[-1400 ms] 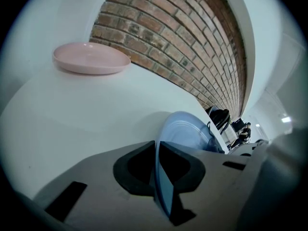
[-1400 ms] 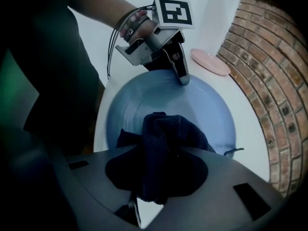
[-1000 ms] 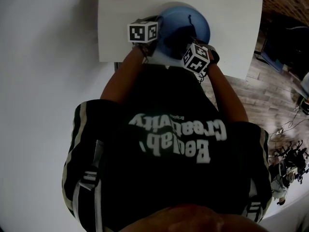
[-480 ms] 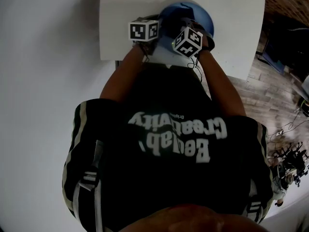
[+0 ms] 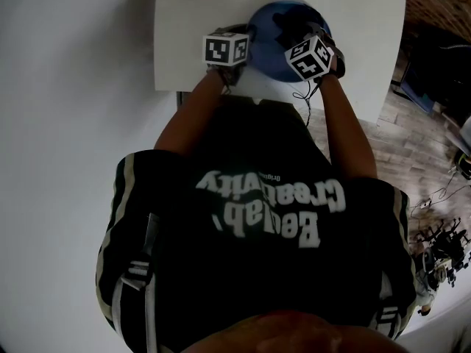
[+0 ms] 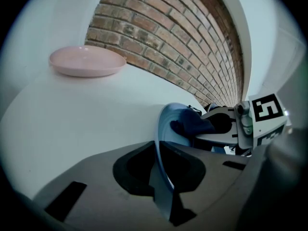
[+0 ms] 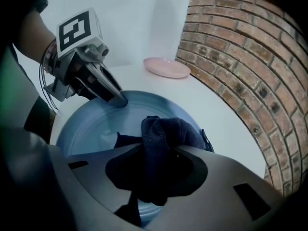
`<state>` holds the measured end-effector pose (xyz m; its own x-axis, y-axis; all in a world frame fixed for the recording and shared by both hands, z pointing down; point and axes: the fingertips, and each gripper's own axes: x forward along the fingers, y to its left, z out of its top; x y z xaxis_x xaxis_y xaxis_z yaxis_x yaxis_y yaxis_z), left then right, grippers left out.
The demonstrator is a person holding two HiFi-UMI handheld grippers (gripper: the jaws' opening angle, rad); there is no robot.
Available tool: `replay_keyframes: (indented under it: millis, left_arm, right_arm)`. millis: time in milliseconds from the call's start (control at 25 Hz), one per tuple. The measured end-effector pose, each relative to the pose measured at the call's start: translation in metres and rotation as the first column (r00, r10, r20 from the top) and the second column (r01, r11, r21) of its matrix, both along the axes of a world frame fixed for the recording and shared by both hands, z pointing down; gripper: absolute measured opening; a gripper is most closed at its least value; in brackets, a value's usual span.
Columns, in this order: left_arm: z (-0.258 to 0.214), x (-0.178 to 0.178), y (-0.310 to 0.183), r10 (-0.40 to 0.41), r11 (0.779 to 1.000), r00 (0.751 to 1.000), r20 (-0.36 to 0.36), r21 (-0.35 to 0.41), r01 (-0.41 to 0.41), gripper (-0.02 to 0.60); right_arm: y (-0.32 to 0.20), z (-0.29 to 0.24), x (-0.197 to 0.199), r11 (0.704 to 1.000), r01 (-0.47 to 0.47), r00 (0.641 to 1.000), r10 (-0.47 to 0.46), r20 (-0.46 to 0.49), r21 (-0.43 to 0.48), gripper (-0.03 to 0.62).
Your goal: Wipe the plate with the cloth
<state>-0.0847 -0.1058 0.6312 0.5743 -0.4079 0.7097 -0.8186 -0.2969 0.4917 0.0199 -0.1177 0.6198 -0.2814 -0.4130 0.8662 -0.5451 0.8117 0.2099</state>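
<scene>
The left gripper [image 6: 159,165] is clamped on the rim of the blue plate [image 7: 91,124], which sits on the white worktop [image 6: 86,119]. The right gripper [image 7: 154,172] is closed on the dark cloth [image 7: 166,138], bunched against the plate's inside. A hard push could twist the thin rim out of that 1 hold, or drag the cloth loose from the jaws. How much cloth touches the plate is hidden under the jaws. The head view is too dark to tell whether the plate lies flat.
</scene>
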Motion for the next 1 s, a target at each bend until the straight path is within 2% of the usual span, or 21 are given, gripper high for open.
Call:
replay_keyframes:
  millis: [80,120,200,320,440,560,640,680,720,760,800,840,880,960,1000]
  left_arm:
    - [-0.001,-0.002,0.002,0.016,0.999,1.000,0.014,0.029,-0.016,0.042]
    - [-0.002,-0.003,0.004,0.026,0.998,1.000,0.016,0.048,-0.026,0.072]
    - [-0.006,-0.004,0.009,0.038,0.996,0.999,-0.008,0.078,-0.038,0.103]
    - [-0.014,-0.014,0.017,0.032,0.994,0.999,-0.030,0.108,-0.029,0.141]
    - [-0.027,-0.026,0.025,0.040,0.986,0.999,0.011,0.160,-0.041,0.158]
    - [-0.045,-0.029,0.034,0.085,0.967,0.994,0.072,0.236,-0.100,0.158]
    - [-0.061,-0.023,0.042,0.148,0.933,0.979,0.139,0.308,-0.185,0.158]
    - [-0.071,-0.016,0.047,0.193,0.904,0.965,0.180,0.351,-0.246,0.158]
    - [-0.079,-0.006,0.053,0.247,0.864,0.942,0.225,0.389,-0.320,0.159]
    - [-0.085,0.006,0.061,0.311,0.815,0.910,0.274,0.415,-0.404,0.161]
    - [-0.087,0.020,0.071,0.380,0.757,0.865,0.326,0.428,-0.494,0.164]
    - [-0.087,0.033,0.082,0.448,0.689,0.808,0.382,0.429,-0.584,0.172]
    - [-0.085,0.045,0.094,0.509,0.614,0.740,0.440,0.417,-0.670,0.181]
    - [-0.076,0.063,0.118,0.600,0.467,0.591,0.539,0.363,-0.806,0.187]
    - [-0.069,0.070,0.127,0.631,0.410,0.525,0.572,0.328,-0.851,0.190]
  right_arm:
    - [0.001,0.001,-0.002,1.000,0.027,0.999,-0.027,-0.017,-0.011,0.091]
    - [0.003,0.000,-0.003,0.999,0.037,0.999,-0.037,-0.018,-0.022,0.089]
    - [0.004,-0.008,-0.003,0.999,0.039,0.999,-0.039,0.011,-0.035,0.091]
    - [0.002,-0.033,-0.004,0.999,-0.029,0.991,0.032,0.126,-0.027,0.091]
    - [0.007,-0.058,-0.002,0.995,-0.088,0.963,0.095,0.252,-0.040,0.091]
    - [0.020,-0.076,0.003,0.989,-0.120,0.919,0.145,0.365,-0.091,0.091]
    - [0.030,-0.085,0.008,0.986,-0.127,0.899,0.161,0.407,-0.108,0.091]
    - [0.033,-0.088,0.012,0.986,-0.130,0.894,0.163,0.417,-0.108,0.091]
    - [0.036,-0.090,0.016,0.985,-0.134,0.889,0.167,0.425,-0.107,0.091]
    - [0.038,-0.091,0.021,0.984,-0.139,0.884,0.173,0.434,-0.110,0.091]
    - [0.040,-0.091,0.027,0.983,-0.144,0.878,0.181,0.444,-0.116,0.091]
    - [0.042,-0.091,0.032,0.981,-0.149,0.869,0.190,0.458,-0.124,0.091]
    - [0.044,-0.092,0.036,0.979,-0.156,0.857,0.201,0.474,-0.133,0.091]
    - [0.049,-0.092,0.045,0.972,-0.171,0.831,0.230,0.506,-0.160,0.091]
    - [0.052,-0.090,0.049,0.967,-0.180,0.819,0.249,0.518,-0.180,0.091]
